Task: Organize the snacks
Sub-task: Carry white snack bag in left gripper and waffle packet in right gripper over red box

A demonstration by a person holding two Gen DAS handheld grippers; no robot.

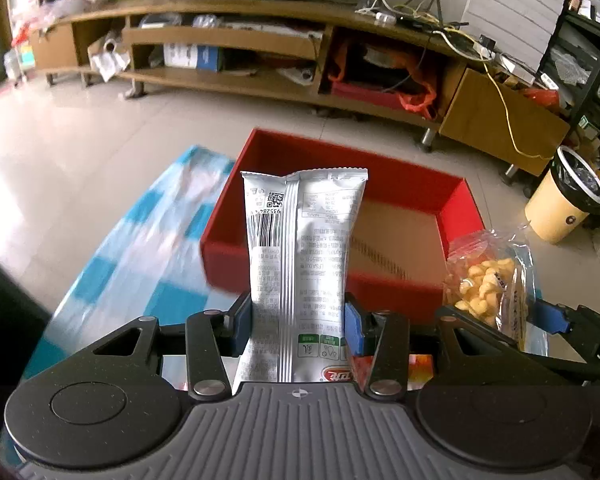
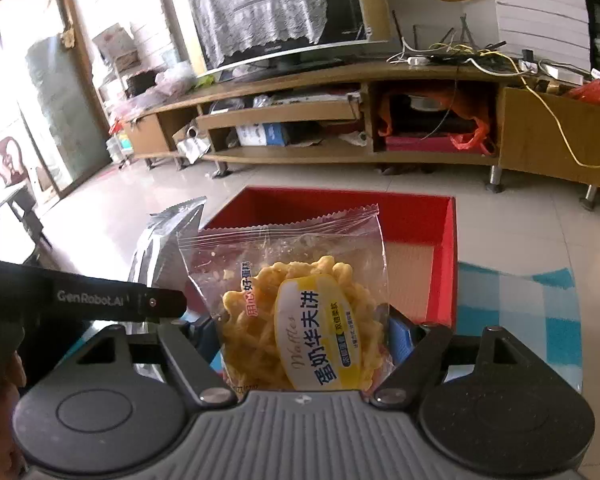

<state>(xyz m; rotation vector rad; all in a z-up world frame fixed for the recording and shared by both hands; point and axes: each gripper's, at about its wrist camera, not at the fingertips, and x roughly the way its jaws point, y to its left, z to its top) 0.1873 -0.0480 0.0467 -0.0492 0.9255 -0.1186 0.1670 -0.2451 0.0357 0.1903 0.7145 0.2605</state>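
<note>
Ribbed gripper (image 1: 299,316) clamps crinkly silver packet (image 1: 304,240) before red box (image 1: 456,216).

Glossy silver foil packet (image 1: 300,240), clear crinkly plastic waffle bag (image 2: 292,280), matt red cardboard box (image 1: 400,184), shiny tiled floor (image 1: 80,140).

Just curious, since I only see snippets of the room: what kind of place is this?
Most likely a home living room: a television stands on a long, cluttered wooden TV cabinet, on a pale tiled floor.
</note>
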